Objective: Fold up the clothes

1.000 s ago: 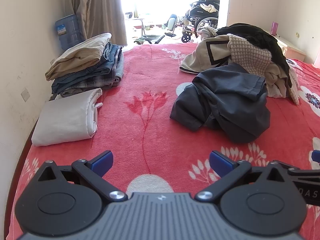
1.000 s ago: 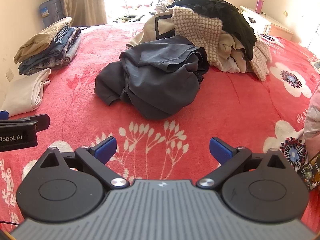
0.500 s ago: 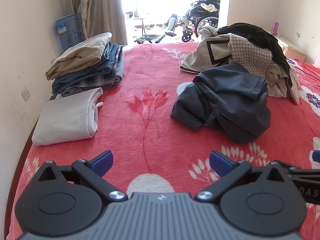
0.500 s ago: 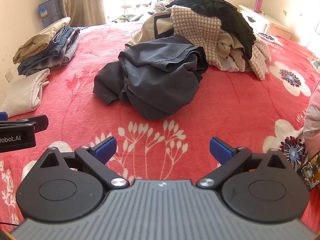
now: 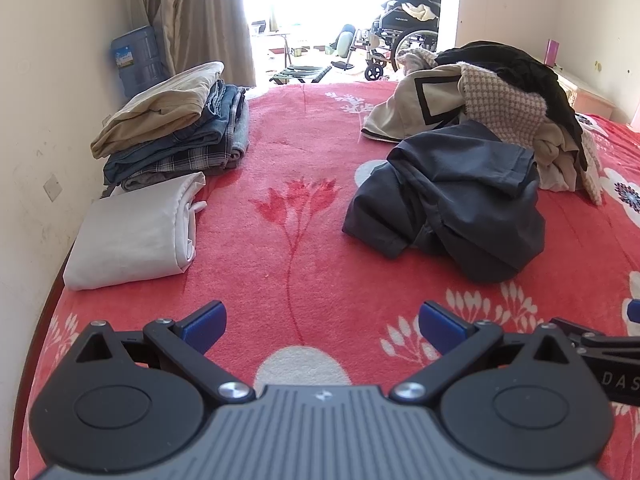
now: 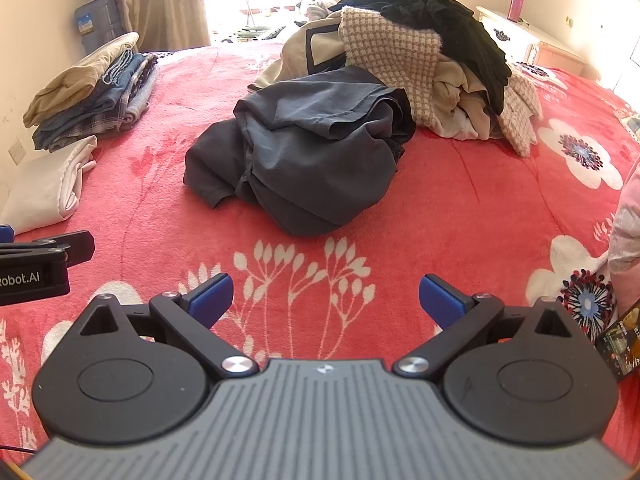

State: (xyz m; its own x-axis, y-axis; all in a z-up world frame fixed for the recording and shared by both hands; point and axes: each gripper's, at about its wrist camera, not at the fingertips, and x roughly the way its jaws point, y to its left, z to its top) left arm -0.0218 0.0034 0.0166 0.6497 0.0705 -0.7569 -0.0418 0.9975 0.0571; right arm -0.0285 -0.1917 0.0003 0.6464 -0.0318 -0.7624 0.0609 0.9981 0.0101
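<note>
So the dark grey garment (image 6: pixel 304 160) is crumpled in a heap near the middle of the bed (image 6: pixel 460 200), sitting at about 12 o'clock from the right tool (image 6: pixel 324 300) and more like 1 o'clock from the left tool (image 5: pixel 322 326). Nothing lies between either tool and it, just bare red floral blanket (image 5: pixel 296 216).

Right behind the grey heap, touching it on the far side, is the big unfolded pile (image 6: pixel 432 64): a beige piece with a black outline, a checked knit thing, and something black draped over the top. That pile crowds it from 12 to 2 o'clock in the right wrist view.

Over at 10 o'clock in the left wrist view there's a folded stack (image 5: pixel 176 128) against the wall, khaki on top, then denim and plaid. Just in front of it is a folded white piece (image 5: pixel 132 232), lying flat on its own.

Both tools are released, blue pads spread wide with nothing between them, hovering above the near edge of the bed. The left tool's side pokes into the right wrist view at 9 o'clock.

Background stuff: a blue water jug (image 5: pixel 134 60) by the curtain (image 5: pixel 200 16), a wheelchair (image 5: pixel 404 28) loaded with clothes in the bright doorway, and a pale dresser (image 6: pixel 532 44) along the right wall.
</note>
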